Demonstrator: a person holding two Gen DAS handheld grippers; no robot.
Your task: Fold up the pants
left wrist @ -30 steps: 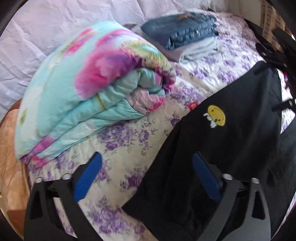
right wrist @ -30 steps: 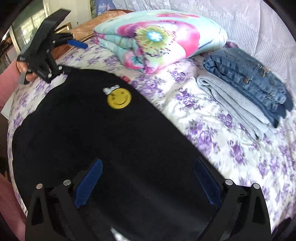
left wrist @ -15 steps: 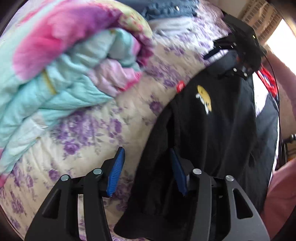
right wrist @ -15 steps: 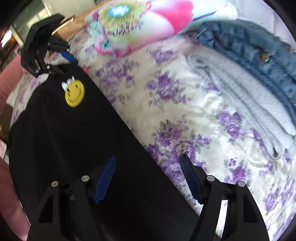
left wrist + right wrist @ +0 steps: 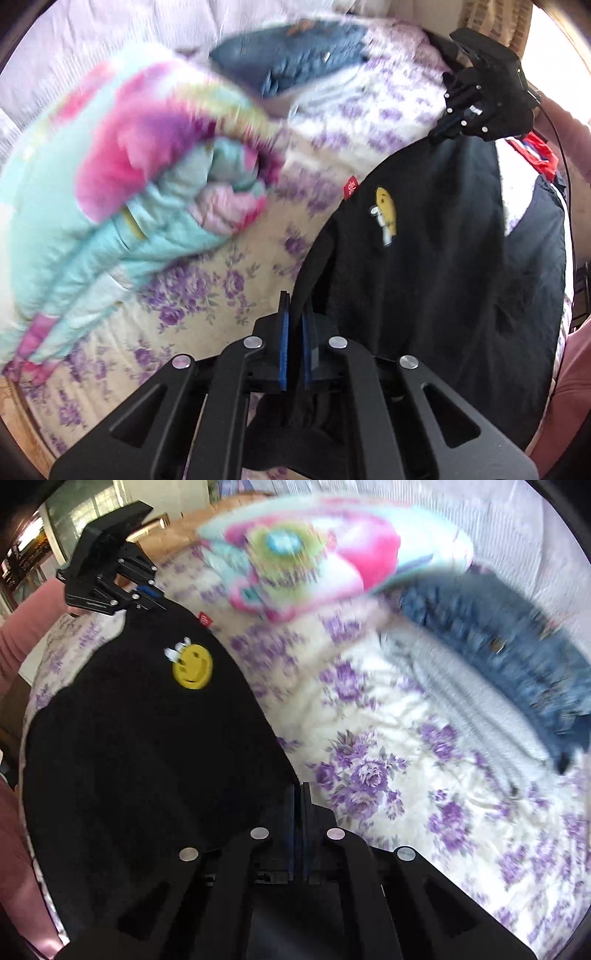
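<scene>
Black pants (image 5: 140, 746) lie on the floral bed (image 5: 388, 775), toward its near side edge, the far edge of the cloth lifted. Left gripper (image 5: 293, 332) is clenched on the pants' edge at one corner; right gripper (image 5: 299, 812) is clenched on the same long edge at the other end, fabric pinched between the pads. Judgement: carry both corners across together at equal height, keeping the edge taut, short of the rolled quilt (image 5: 122, 192) and folded jeans (image 5: 498, 646).
</scene>
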